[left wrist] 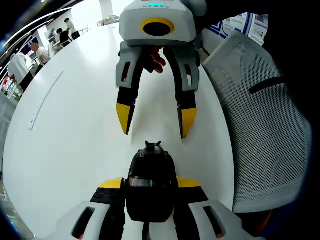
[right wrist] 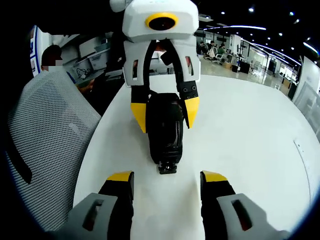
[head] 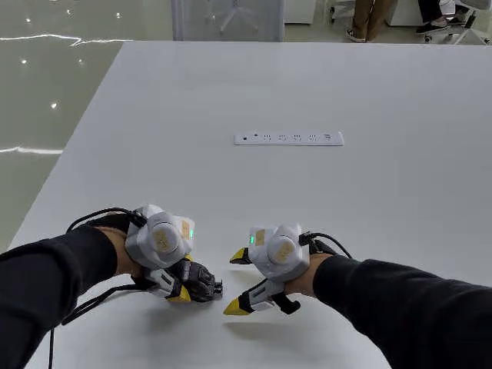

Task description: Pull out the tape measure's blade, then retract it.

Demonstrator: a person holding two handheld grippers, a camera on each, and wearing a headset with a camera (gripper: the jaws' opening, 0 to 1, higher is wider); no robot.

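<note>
A black tape measure [head: 201,281] lies low over the white table [head: 307,92], held between the yellow-tipped jaws of my left gripper [head: 188,278]. In the left gripper view the case [left wrist: 150,195] sits between the yellow pads [left wrist: 112,183], and its front end points at my right gripper [left wrist: 156,120]. My right gripper [head: 236,282] faces it with jaws wide apart and nothing between them. In the right gripper view the tape measure [right wrist: 165,132] ends in a small hook tab [right wrist: 167,168] just ahead of my open right gripper [right wrist: 167,176]. The left gripper [right wrist: 165,112] clamps the case from behind.
A white power strip [head: 289,138] lies flat in the middle of the table. The table's left edge [head: 69,146] borders a glossy floor. A grey mesh chair [left wrist: 260,130] stands close behind me. People stand far off [head: 369,19].
</note>
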